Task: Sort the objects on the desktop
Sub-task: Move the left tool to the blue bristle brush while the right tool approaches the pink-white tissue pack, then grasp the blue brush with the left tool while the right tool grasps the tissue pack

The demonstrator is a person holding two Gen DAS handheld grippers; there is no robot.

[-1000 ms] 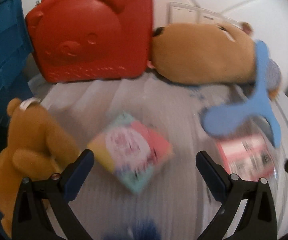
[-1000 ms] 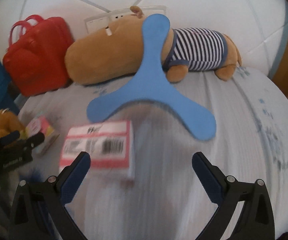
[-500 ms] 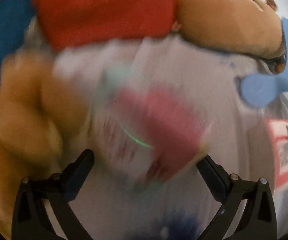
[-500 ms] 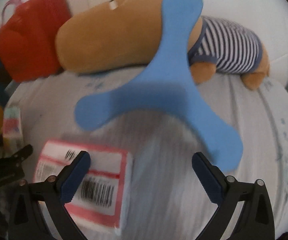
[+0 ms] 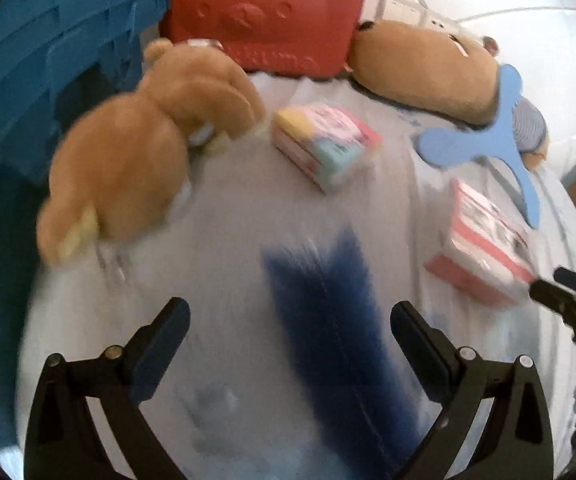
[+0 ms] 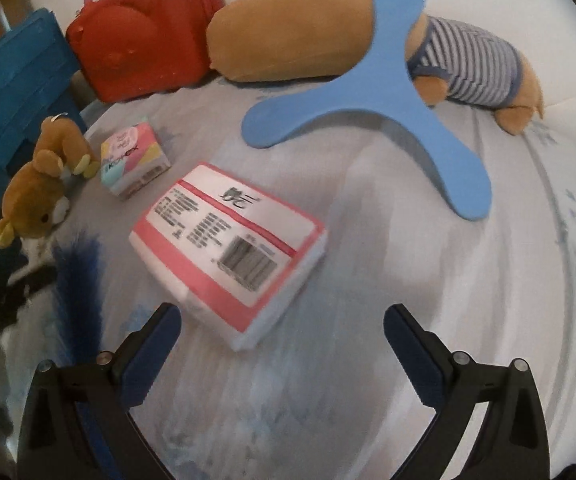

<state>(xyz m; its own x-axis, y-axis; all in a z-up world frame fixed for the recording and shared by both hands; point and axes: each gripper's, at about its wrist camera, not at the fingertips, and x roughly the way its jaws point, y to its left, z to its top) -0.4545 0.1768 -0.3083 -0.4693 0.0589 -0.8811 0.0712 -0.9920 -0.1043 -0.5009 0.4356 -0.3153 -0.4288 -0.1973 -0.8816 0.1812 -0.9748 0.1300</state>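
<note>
Pink-and-white tissue pack (image 6: 228,256) lies flat on the pale surface (image 6: 367,320), barcode up, just ahead of the right hand-held gripper (image 6: 282,344), jaws wide, nothing in them. Small pastel tissue pack (image 6: 134,160) sits further left, just beside a small brown teddy bear (image 6: 44,192) lying on its side. Dark blue feather (image 6: 78,280) lies near the bear; in the left wrist view it runs, blurred, between the fingers of the left hand-held gripper (image 5: 288,336), also wide and empty. Blue three-armed boomerang (image 6: 371,100) rests beyond the pink pack, one arm leaning on a big brown plush toy in a striped shirt (image 6: 327,36). Red bear-face bag (image 6: 144,36) stands at the back left, touching the plush. Blue folded stack (image 6: 12,92) at far left.
</note>
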